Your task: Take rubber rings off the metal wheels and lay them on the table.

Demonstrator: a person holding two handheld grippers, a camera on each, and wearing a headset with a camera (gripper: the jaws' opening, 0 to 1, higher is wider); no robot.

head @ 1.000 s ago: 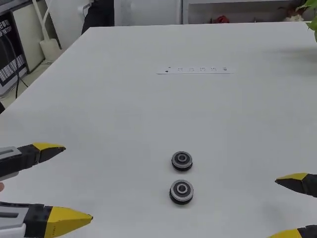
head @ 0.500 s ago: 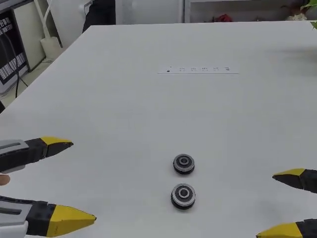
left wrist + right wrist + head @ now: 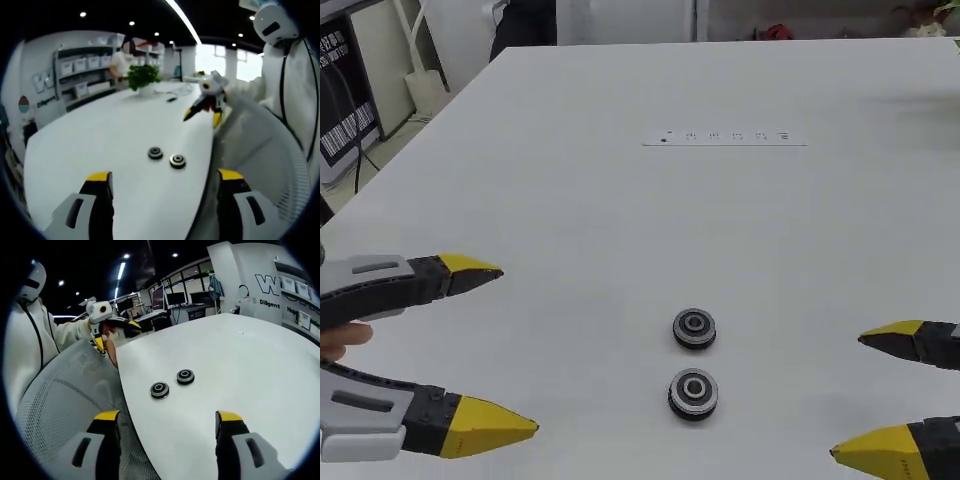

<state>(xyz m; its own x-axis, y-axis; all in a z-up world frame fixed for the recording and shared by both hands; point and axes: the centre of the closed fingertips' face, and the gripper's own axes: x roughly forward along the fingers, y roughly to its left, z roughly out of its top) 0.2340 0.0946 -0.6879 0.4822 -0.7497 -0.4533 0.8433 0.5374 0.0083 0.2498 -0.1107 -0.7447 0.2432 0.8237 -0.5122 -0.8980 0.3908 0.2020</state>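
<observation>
Two small metal wheels with black rubber rings lie flat on the white table, one (image 3: 694,329) just beyond the other (image 3: 694,393). They also appear in the left gripper view (image 3: 155,153) (image 3: 177,161) and in the right gripper view (image 3: 185,376) (image 3: 159,389). My left gripper (image 3: 505,350) is open at the left of the wheels, its yellow-tipped jaws wide apart and holding nothing. My right gripper (image 3: 855,395) is open at the right edge, level with the wheels. Both stand well clear of the wheels.
The white table (image 3: 720,220) stretches far ahead, with a flush strip of sockets (image 3: 725,137) in its middle. A potted plant (image 3: 142,77) stands on its far end. A grey mesh chair (image 3: 65,405) sits by the near edge. Shelves and screens line the room.
My left gripper has moved forward and to the right, toward the wheels. The right gripper has shifted slightly left. The wheels have not moved on the table.
</observation>
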